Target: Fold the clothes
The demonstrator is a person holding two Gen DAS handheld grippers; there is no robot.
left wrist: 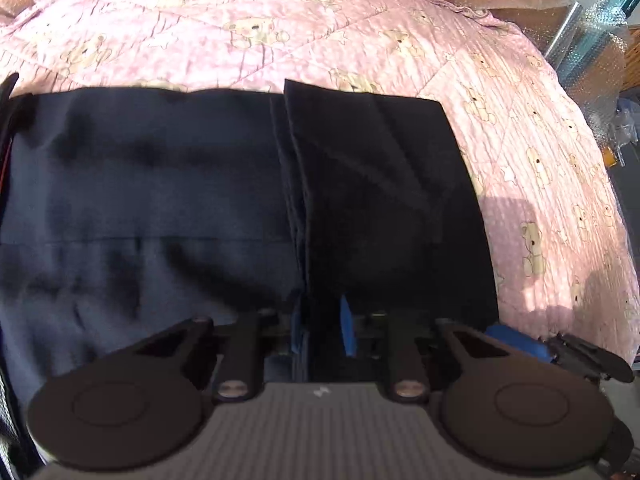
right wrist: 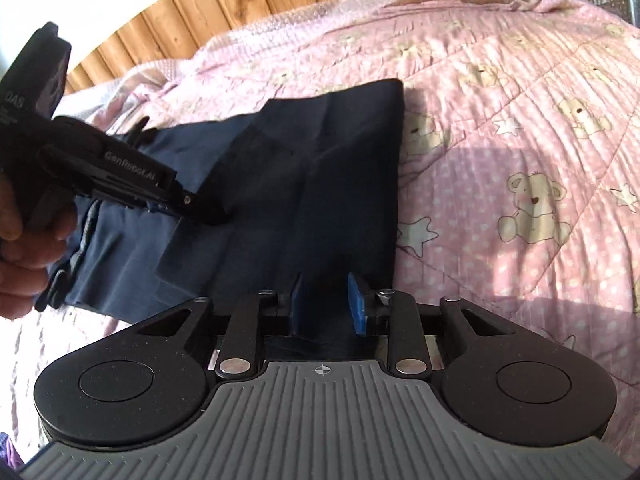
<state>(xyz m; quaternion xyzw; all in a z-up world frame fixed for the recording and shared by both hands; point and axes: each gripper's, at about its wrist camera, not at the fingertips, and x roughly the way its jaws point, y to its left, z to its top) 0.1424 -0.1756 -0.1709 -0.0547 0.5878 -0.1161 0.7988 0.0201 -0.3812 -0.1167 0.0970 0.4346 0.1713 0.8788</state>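
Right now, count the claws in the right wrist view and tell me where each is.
2. The right claw sits at bottom centre, over the dark garment. The left claw reaches in from the left, held by a hand, its tip on the garment.

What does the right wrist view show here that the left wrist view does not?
Only the right wrist view shows the left gripper from outside, the hand holding it, and the wooden plank wall. Only the left wrist view shows the bubble wrap bundle past the bed's edge and the right gripper's blue pad from outside. Both show the dark navy garment lying on the pink teddy-bear quilt, its fabric between each camera's own fingers.
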